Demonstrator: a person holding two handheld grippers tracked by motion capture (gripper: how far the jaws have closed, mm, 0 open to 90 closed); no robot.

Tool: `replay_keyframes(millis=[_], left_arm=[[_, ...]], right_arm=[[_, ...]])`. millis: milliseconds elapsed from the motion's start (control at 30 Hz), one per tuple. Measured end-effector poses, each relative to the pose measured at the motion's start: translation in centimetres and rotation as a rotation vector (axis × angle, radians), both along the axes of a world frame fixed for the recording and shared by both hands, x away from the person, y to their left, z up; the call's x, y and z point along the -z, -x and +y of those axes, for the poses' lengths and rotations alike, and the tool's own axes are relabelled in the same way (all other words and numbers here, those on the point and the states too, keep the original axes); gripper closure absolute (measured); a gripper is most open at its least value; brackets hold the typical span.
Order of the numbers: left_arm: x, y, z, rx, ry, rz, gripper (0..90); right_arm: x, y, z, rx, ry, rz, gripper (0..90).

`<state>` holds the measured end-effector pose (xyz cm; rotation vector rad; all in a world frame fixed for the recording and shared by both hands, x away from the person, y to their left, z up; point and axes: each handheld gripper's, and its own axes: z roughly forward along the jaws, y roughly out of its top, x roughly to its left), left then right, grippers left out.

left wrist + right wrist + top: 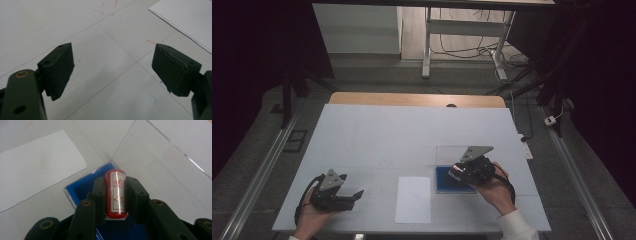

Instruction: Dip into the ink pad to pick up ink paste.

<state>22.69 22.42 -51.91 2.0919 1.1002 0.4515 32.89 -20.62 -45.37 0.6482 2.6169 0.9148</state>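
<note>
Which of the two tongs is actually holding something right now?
The right tongs: their jaws are clamped on the red cylindrical stamp above the blue ink pad. The left tongs stand wide open over bare table.

Open clear lid (160, 157) walls far side of blue box (80, 187); paper sheet (413, 199) lies flat beside.
</note>
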Motion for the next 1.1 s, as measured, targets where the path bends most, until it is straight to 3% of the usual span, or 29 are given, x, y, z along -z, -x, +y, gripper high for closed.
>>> replay_keyframes(millis=[200, 600, 867, 1100], left_arm=[[0.1, -0.1, 0.0, -0.008, -0.007, 0.015, 18.4], [0.1, -0.1, 0.0, -0.009, -0.008, 0.016, 18.5], [0.1, -0.1, 0.0, -0.006, -0.007, 0.016, 18.5], [0.0, 0.0, -0.1, -0.006, -0.009, 0.014, 18.5]], right_arm=[[0.3, 0.0, 0.1, 0.008, 0.02, -0.004, 69.9], [1.4, -0.4, 0.3, 0.0, 0.044, 0.047, 69.9], [1.7, -0.5, 0.4, 0.023, 0.066, 0.048, 69.8], [1.6, -0.4, 0.9, 0.021, 0.116, 0.034, 69.7]])
